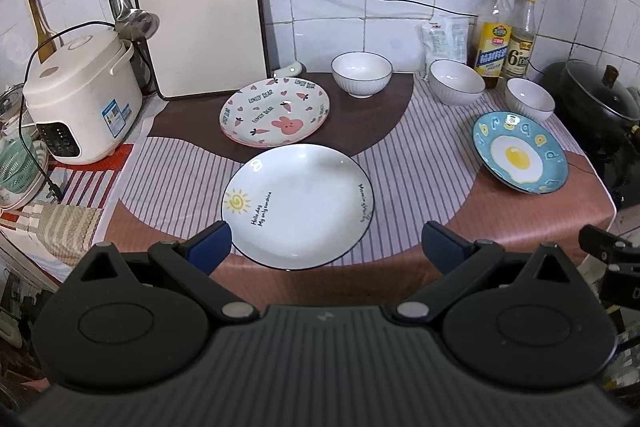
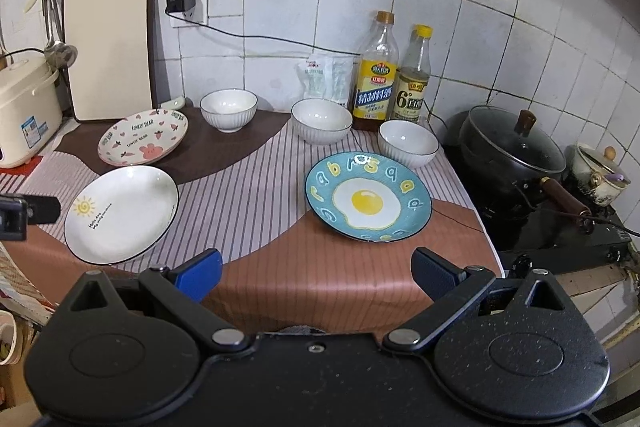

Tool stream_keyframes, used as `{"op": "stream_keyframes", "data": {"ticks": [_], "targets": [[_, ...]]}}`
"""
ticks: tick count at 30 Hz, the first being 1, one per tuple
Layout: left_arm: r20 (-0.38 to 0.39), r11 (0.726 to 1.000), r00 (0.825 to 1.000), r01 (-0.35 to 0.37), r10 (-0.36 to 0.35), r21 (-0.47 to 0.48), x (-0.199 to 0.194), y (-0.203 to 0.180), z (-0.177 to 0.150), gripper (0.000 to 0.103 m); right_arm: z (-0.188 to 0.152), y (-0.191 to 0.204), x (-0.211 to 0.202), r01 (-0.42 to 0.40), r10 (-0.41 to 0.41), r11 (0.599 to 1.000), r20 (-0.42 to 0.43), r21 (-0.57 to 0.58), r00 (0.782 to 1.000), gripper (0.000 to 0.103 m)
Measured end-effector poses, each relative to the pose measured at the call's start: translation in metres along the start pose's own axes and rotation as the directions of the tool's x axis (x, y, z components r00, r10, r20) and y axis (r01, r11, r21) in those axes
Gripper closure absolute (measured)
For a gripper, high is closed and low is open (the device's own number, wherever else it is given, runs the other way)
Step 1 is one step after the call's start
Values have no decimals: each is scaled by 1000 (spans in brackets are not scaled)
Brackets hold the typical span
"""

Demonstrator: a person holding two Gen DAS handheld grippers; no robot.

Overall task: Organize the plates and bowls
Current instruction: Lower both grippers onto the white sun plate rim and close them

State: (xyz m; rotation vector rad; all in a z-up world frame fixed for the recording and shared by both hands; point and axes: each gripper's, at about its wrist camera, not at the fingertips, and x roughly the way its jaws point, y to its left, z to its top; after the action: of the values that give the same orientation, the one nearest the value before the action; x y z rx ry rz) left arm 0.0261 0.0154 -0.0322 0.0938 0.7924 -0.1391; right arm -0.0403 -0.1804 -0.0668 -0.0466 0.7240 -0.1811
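**Three plates and three bowls spread on the counter, both grippers empty**

Left gripper (image 1: 327, 242): blue fingers spread wide, nothing between them. It hovers at the near counter edge, facing the white sun plate (image 1: 298, 205), which lies flat on the striped cloth (image 1: 180, 183) near the front edge. The left blue pad overlaps the plate's near-left rim in this view — contact cannot be told.

Right gripper (image 2: 316, 269): fingers likewise wide apart, holding nothing. It faces the blue egg plate (image 2: 368, 197), which sits on the cloth toward the right edge, apart from the pads.

Other items:
- Pink rabbit plate (image 1: 275, 111) — behind the sun plate, on the dark brown patch of cloth, just in front of the white cutting board (image 1: 198, 11) leaning on the tiled wall.
- Left bowl (image 1: 361, 73) at the back, near the wall, empty.
- Middle bowl (image 2: 322, 121) stands just in front of the oil bottle (image 2: 376, 71).
- Right bowl (image 2: 408, 143) is just behind the egg plate, near the vinegar bottle (image 2: 412, 75).
- Rice cooker (image 1: 82, 91) at far left; black lidded pot (image 2: 510, 151) on the stove at right.

All bowls upright and separate; no plates stacked.
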Motion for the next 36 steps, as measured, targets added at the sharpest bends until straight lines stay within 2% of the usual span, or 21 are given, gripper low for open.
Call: {"op": "stream_keyframes", "data": {"ticks": [7, 13, 16, 18, 20, 23, 27, 32, 36], "targets": [[1, 999, 1000, 21, -21, -31, 16, 16, 3, 0, 3, 2, 19, -9, 9, 1000, -15, -11, 1000, 1], [22, 999, 999, 29, -28, -25, 35, 26, -2, 0, -6, 1, 36, -77, 76, 996, 31, 35, 997, 1], [76, 998, 996, 50, -47, -31, 37, 34, -8, 0, -12, 3, 35, -167, 159, 985, 136, 47, 978, 1], [95, 999, 995, 43, -41, -27, 39, 37, -10, 1, -17, 7, 35, -229, 219, 973, 209, 22, 953, 1], [117, 999, 992, 43, -40, -28, 44, 41, -11, 0, -17, 13, 40, -277, 268, 961, 237, 4, 934, 1], [116, 999, 993, 40, -37, -18, 57, 47, -10, 1, -12, 28, 59, -341, 334, 940, 210, -4, 919, 1], [67, 998, 998, 17, -13, -61, 89, 67, -7, 3, -5, 55, 95, -407, 407, 913, 161, -36, 899, 1], [25, 994, 1000, -16, 19, -107, 137, 99, -10, 6, -5, 94, 143, -438, 446, 895, 125, -82, 887, 7], [-37, 994, 999, -29, 26, -102, 174, 118, -17, 26, -10, 115, 182, -439, 445, 894, 61, -92, 893, 10]]}}
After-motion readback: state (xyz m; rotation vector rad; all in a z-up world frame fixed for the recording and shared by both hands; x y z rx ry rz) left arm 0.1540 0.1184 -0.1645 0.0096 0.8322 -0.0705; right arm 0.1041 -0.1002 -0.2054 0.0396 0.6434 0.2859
